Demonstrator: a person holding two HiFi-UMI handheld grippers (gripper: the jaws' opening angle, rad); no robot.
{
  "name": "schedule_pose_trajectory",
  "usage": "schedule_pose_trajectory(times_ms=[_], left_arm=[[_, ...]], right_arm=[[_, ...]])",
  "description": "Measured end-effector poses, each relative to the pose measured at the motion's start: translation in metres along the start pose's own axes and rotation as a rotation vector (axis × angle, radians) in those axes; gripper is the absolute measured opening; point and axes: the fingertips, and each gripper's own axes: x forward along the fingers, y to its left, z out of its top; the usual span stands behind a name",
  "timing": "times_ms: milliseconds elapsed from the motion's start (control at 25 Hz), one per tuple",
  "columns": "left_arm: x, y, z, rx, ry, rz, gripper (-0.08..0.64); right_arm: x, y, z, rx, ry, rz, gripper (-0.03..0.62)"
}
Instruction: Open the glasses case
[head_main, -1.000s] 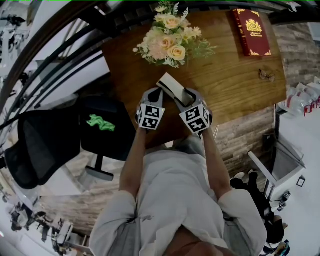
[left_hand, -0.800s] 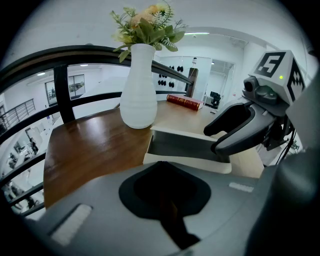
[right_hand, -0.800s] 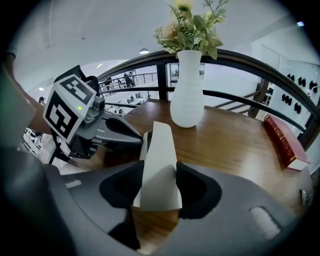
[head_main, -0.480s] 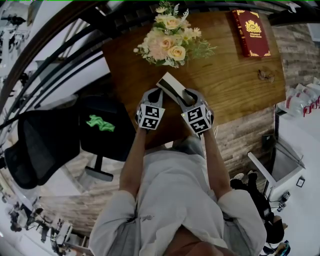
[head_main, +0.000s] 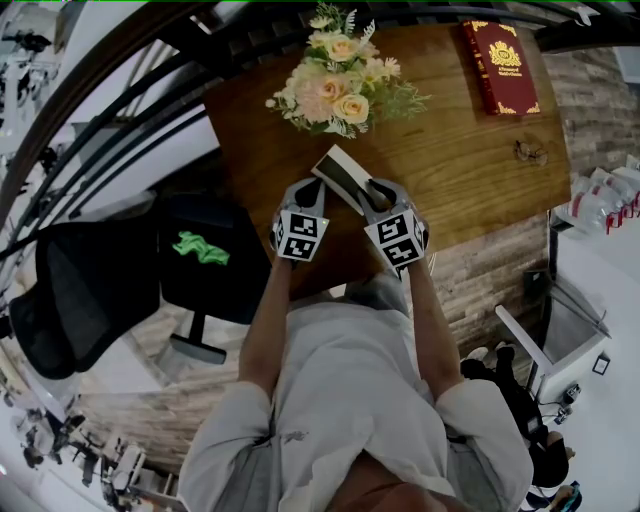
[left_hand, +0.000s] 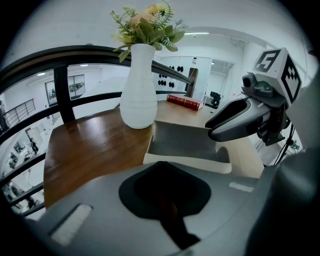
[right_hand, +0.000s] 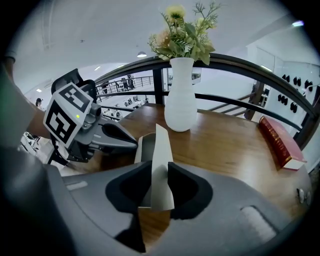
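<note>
The glasses case (head_main: 343, 172) lies open on the wooden table (head_main: 460, 160), cream outside and grey inside. In the left gripper view its tray (left_hand: 187, 145) sits just beyond my left gripper (left_hand: 165, 164), whose jaws are closed at the tray's near wall. My right gripper (right_hand: 160, 187) has just been closing. The upright lid (right_hand: 161, 160) stands between its pads, and both touch it. From the head view, the left gripper (head_main: 312, 190) and right gripper (head_main: 368, 196) flank the case's near end.
A white vase of flowers (head_main: 340, 75) stands right behind the case. At the far right corner lies a red book (head_main: 500, 65), with a pair of glasses (head_main: 532, 151) nearer. A dark railing (right_hand: 250, 67) rims the table's far side. A black chair (head_main: 90, 285) stands left.
The right gripper's marker cube has shifted slightly toward the case. The case and the left gripper have stayed where they were.
</note>
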Motion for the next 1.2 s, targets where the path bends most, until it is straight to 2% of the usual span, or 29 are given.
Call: schedule_pose_trajectory(times_ms=[560, 1200], left_arm=[[0.000, 0.001, 0.000, -0.002, 0.000, 0.002, 0.020], [-0.001, 0.000, 0.000, -0.006, 0.003, 0.004, 0.020]], right_arm=[[-0.001, -0.017, 0.001, 0.018, -0.013, -0.025, 0.053], [0.001, -0.034, 0.000, 0.045, -0.026, -0.048, 0.032]])
